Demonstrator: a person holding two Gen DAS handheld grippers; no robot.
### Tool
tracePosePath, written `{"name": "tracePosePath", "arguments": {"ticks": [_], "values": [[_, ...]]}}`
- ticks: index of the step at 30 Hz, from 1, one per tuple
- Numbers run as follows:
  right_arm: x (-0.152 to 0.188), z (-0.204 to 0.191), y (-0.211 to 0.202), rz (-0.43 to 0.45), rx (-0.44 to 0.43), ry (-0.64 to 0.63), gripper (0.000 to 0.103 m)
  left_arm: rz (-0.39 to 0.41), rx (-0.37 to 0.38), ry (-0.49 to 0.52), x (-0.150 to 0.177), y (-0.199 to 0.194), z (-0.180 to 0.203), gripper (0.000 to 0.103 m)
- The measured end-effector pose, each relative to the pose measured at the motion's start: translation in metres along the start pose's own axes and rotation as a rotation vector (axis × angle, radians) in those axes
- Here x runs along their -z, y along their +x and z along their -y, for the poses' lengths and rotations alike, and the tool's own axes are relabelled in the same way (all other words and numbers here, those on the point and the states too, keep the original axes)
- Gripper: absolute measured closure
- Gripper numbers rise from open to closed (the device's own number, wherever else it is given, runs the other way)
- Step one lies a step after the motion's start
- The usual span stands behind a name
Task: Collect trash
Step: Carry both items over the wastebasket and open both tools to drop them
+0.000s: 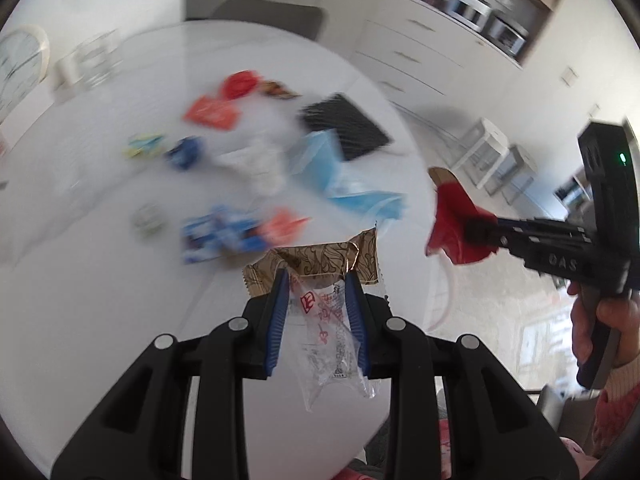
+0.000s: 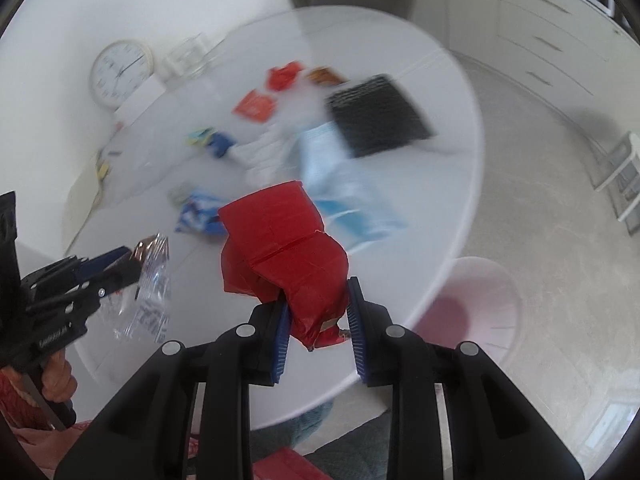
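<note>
Both views are brightly, evenly lit; the litter on the white table [image 1: 100,264] is smeared by motion blur, and edges are fisheye-bent.

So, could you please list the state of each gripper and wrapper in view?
Left gripper: shut on clear wrapper and gold wrapper, lifted.
Right gripper: shut on red wrapper, lifted.
Blue mask: lying on table.

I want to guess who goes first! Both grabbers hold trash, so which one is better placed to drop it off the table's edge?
Probably the right gripper. Its red wrapper hangs near the table edge; the left gripper holds its clear wrapper over the table.
</note>
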State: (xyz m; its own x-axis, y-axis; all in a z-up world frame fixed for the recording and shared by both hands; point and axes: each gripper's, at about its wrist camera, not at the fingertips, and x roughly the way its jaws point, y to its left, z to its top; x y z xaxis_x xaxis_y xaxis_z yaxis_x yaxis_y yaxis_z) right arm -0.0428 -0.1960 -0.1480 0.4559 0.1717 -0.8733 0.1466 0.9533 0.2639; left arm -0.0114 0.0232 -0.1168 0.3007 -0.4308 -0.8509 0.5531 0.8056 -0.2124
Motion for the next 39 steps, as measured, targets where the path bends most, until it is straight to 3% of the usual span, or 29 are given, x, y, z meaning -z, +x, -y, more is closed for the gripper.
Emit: {"name": "tracePosePath", "arguments": {"ticks": [8, 11, 16, 20, 23, 27, 33, 39], "values": [[-0.012, 0.128, -0.039, 0.046, 0.073, 0.077, 0.076, -0.057, 0.123, 0.092, -0.037, 0.075, 0.145, 0.074], [-0.016, 0.166, -0.049, 0.052, 0.097, 0.080, 0.076, -0.100, 0.124, 0.127, -0.040, 0.115, 0.188, 0.074], [-0.018, 0.212, -0.055, 0.039, 0.099, 0.071, 0.076, -0.194, 0.120, 0.131, -0.033, 0.182, 0.229, 0.070], [-0.021, 0.236, -0.051, 0.003, 0.077, 0.047, 0.076, -0.239, 0.083, 0.104, -0.026, 0.210, 0.244, 0.054], [-0.018, 0.247, -0.050, -0.009, 0.047, 0.031, 0.076, -0.237, 0.064, 0.062, -0.026, 0.212, 0.248, 0.040], [-0.016, 0.251, -0.044, -0.027, 0.004, 0.011, 0.076, -0.219, 0.048, 0.032, -0.030, 0.203, 0.252, 0.029], [-0.009, 0.251, -0.036, -0.054, -0.039, -0.020, 0.076, -0.166, -0.006, -0.001, -0.040, 0.178, 0.247, 0.028], [0.006, 0.239, -0.019, -0.105, -0.069, -0.063, 0.076, -0.033, -0.092, -0.096, -0.056, 0.116, 0.222, 0.018]]}}
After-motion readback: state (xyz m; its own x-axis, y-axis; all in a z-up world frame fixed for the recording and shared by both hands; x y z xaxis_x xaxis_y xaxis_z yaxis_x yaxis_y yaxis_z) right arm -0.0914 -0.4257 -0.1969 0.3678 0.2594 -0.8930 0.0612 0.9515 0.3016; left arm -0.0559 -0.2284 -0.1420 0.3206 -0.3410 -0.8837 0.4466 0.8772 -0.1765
